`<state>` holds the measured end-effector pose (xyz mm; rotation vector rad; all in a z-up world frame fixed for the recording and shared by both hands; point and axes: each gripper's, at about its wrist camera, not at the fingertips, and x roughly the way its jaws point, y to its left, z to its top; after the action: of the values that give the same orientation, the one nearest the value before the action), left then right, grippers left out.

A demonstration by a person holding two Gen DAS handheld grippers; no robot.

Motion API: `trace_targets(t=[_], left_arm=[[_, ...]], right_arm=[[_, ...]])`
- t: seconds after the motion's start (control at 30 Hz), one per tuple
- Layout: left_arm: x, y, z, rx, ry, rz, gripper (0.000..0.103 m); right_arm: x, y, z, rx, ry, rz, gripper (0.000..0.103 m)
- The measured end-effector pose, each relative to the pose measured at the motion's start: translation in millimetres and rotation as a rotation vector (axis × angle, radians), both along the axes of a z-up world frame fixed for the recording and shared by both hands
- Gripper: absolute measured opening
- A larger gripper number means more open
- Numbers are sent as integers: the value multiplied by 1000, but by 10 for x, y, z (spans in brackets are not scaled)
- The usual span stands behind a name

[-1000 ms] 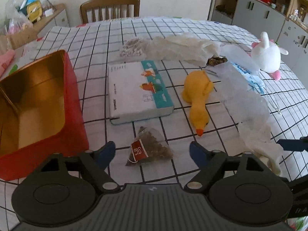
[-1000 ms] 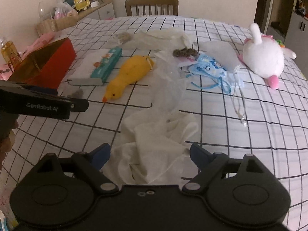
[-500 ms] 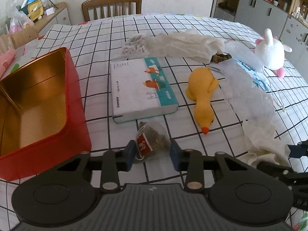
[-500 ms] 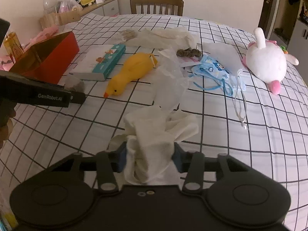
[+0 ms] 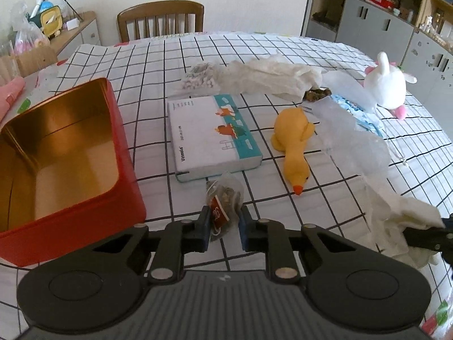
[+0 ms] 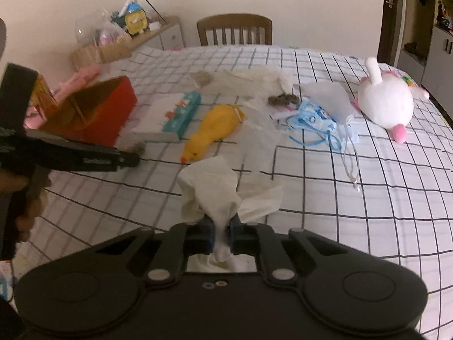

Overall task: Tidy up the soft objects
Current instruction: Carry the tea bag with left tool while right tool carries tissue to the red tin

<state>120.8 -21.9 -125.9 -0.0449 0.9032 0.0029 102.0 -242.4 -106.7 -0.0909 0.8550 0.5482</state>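
Note:
My left gripper (image 5: 225, 231) is closing its jaws on a clear tea bag (image 5: 225, 198) with a red tag, and the pads press its sides. An open red tin (image 5: 56, 155) with a gold inside stands just left of it. My right gripper (image 6: 220, 233) is closing on a crumpled white tissue (image 6: 209, 192), pinched between the pads and lifted off the cloth. That gripper shows at the right edge of the left wrist view, with the tissue (image 5: 402, 223) in it. A yellow duck toy (image 5: 294, 147) lies mid-table.
A white and teal box (image 5: 212, 136) lies beyond the tea bag. A white plush toy (image 6: 385, 104), blue face masks (image 6: 317, 119), more tissues (image 5: 271, 76) and clear plastic wrap (image 5: 354, 138) are spread over the checked tablecloth (image 6: 368, 198). A wooden chair (image 5: 161, 19) stands at the far side.
Both grippers went from wide open to shut, the left on the tea bag and the right on the tissue. The right gripper has lifted the tissue off the table.

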Motion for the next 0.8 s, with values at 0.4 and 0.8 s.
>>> trace_targets(t=[0.4, 0.8], left_arm=[[-337, 151, 439, -8, -68, 0, 20], [-550, 649, 861, 4, -138, 112, 20]], right_arm=[[-168, 213, 545, 89, -81, 105, 9], [51, 835, 1007, 169, -118, 270, 9]])
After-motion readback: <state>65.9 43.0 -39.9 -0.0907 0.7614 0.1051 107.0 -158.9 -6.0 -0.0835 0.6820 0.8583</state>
